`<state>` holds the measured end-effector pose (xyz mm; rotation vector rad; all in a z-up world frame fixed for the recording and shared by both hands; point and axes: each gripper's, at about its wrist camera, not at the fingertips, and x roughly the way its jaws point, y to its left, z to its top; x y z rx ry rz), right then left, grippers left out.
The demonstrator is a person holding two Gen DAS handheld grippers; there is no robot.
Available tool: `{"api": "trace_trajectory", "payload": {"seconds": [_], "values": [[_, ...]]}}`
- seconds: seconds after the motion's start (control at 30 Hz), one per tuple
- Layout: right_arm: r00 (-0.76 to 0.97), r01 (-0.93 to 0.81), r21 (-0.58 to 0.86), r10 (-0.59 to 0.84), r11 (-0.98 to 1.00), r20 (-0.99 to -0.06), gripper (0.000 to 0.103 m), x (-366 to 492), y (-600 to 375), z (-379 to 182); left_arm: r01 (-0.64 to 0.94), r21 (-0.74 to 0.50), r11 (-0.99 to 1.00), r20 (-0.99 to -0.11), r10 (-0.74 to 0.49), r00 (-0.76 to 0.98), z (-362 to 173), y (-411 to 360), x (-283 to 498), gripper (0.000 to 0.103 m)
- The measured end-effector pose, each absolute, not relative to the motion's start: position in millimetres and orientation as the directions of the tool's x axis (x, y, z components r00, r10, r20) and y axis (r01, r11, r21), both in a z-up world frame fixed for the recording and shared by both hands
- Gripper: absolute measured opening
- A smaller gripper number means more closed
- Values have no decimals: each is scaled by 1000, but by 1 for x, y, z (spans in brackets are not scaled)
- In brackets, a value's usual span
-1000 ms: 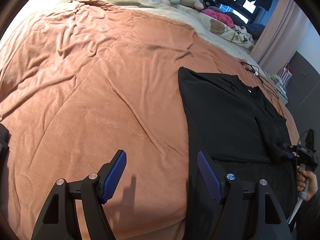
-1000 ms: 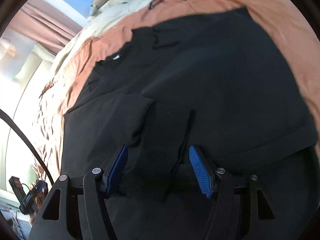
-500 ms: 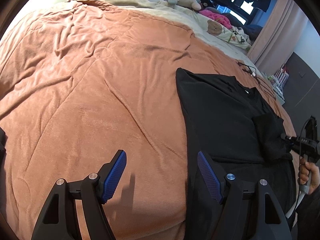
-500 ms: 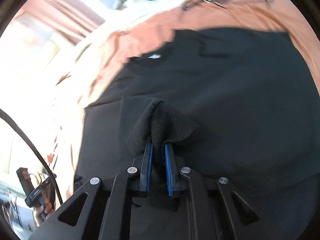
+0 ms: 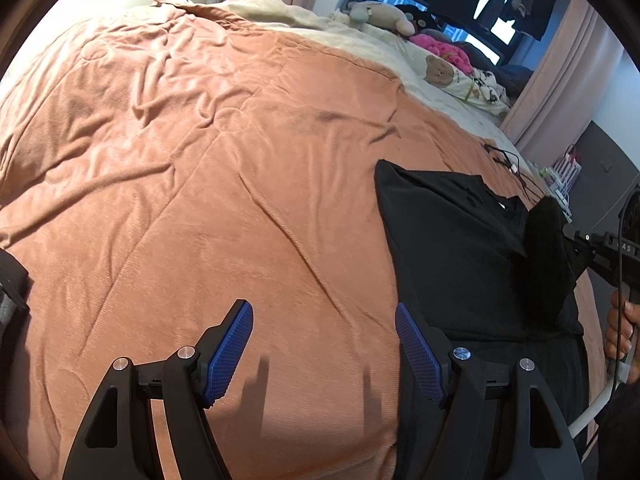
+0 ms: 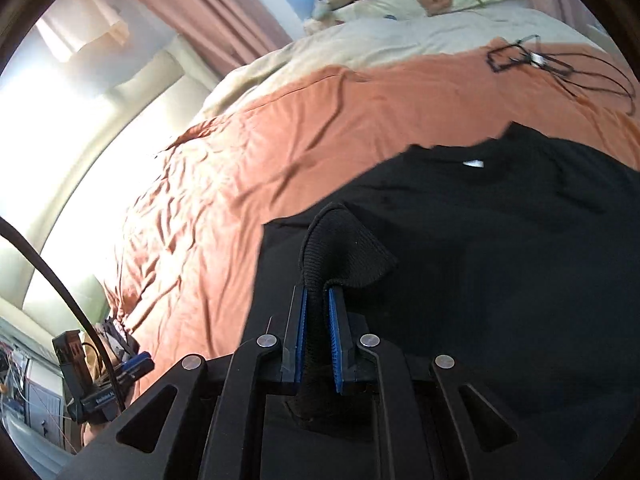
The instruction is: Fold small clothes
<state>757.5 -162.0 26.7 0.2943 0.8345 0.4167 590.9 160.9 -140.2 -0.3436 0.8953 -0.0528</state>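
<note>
1. Black shirt (image 5: 448, 248) spread flat on the orange blanket (image 5: 208, 184) of the bed, collar end toward the far side, white neck label (image 6: 473, 164) showing in the right wrist view.
2. Right hand-held gripper (image 6: 318, 312) pressed together on the ribbed cuff of the sleeve (image 6: 340, 248), blue pads (image 6: 335, 344) pinching the knit fabric between them.
3. Sleeve raised off the body of the shirt, bunched in a dark hump at the gripper tips; seen from the left wrist view (image 5: 548, 256) as a lifted fold near the right edge of the shirt.
4. Left hand-held gripper (image 5: 324, 352) spread wide, nothing between its blue pads (image 5: 230, 352); one pad over bare blanket, the other over the near left edge of the shirt. Contact with the fabric below: cannot tell.
5. Person's hand (image 5: 620, 332) gripping the handle of the right tool at the right edge of the left wrist view.
6. Black cable (image 6: 560, 68) lying on the blanket beyond the collar, apart from the shirt.
7. Stuffed toys (image 5: 384, 16) and a cream quilt with a bear print (image 5: 440, 72) at the far side of the bed by the window.
</note>
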Motion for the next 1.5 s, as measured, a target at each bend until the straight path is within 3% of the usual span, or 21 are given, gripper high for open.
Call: {"api": "trace_trajectory", "payload": {"seconds": [0.17,0.2,0.23,0.3,0.9,1.17,1.3,1.37,1.5], "values": [[518,-268,436,510,859,-686,16,744,-124,-28,-104,-320,942,-759,-189,623,-145,166,591,75],[509,-277,455,531,846,-678,27,752,-114,-27,-104,-321,941,-760,-190,621,-145,166,591,75],[511,-284,459,538,842,-670,46,756,-109,-28,-103,-321,941,-761,-192,619,-146,166,591,75],[536,-291,444,529,848,-658,65,756,-117,-28,-99,-320,942,-762,-194,618,-145,163,592,75],[680,-81,264,247,961,-690,65,661,-291,-18,21,-294,956,-771,-250,586,-141,60,631,75],[690,106,253,112,962,-715,45,626,-381,-36,87,-204,975,-799,-217,561,-153,-1,656,75],[692,146,285,108,947,-713,35,610,-402,-46,118,-180,977,-797,-215,564,-155,-22,664,65],[693,149,303,119,941,-711,32,606,-403,-51,135,-186,973,-800,-230,554,-156,-33,668,53],[675,110,267,125,958,-727,27,602,-383,-62,188,-180,966,-812,-253,525,-165,-56,674,47]]}}
